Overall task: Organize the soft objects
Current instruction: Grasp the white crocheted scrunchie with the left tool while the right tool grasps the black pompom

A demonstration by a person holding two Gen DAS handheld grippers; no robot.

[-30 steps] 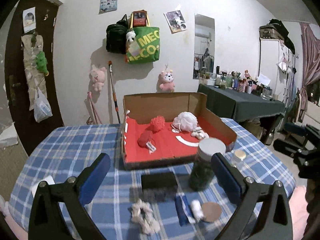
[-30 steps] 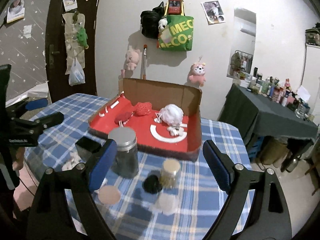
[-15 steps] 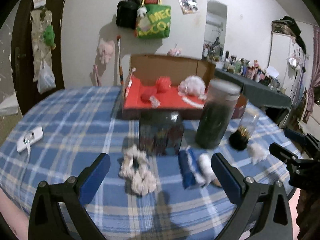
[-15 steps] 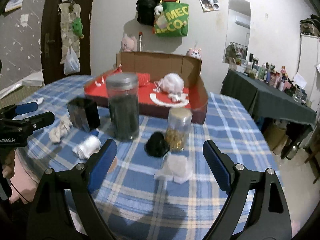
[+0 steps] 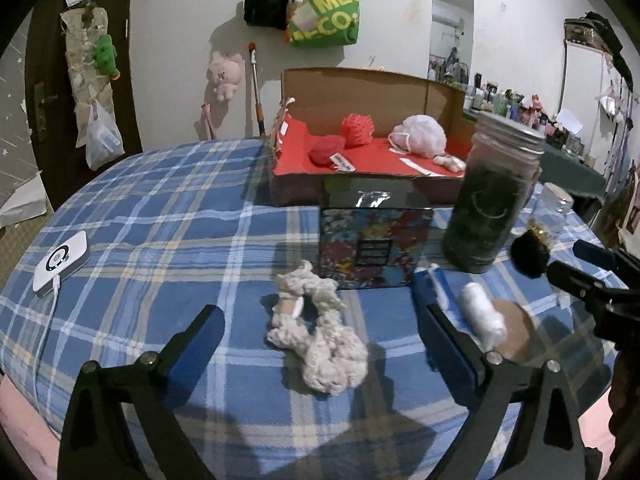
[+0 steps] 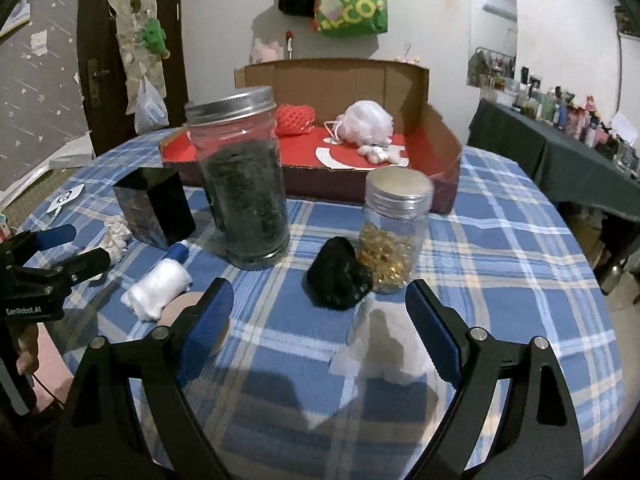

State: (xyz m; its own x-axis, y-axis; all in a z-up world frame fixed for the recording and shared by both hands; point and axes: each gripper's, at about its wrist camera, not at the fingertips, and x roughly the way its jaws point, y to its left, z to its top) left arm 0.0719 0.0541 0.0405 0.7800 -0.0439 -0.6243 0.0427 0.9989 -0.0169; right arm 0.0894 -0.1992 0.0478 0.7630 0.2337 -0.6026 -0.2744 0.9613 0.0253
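A cream knitted scrunchie (image 5: 316, 344) lies on the blue checked tablecloth, straight ahead of my left gripper (image 5: 318, 314), which is open just above it with nothing held. To its right lie a white fabric roll (image 5: 482, 316) and a blue cloth (image 5: 434, 280). My right gripper (image 6: 320, 292) is open over a black soft lump (image 6: 338, 276), with a white gauzy piece (image 6: 384, 348) below it. The red-lined cardboard box (image 5: 296, 184) at the back holds a red mesh ball (image 5: 357, 130), a red pad (image 5: 328, 150) and a white mesh puff (image 5: 420, 140).
A tall dark jar (image 6: 244, 184), a small jar of golden beads (image 6: 394, 236) and a black patterned box (image 5: 376, 236) stand between the grippers and the cardboard box. A white device with a cable (image 5: 62, 260) lies at the table's left. A dark side table (image 6: 560, 152) stands on the right.
Both grippers have sunk toward the table and tilted less steeply, so the jars and soft pieces now loom close. Both have stayed open and nothing has been grasped.
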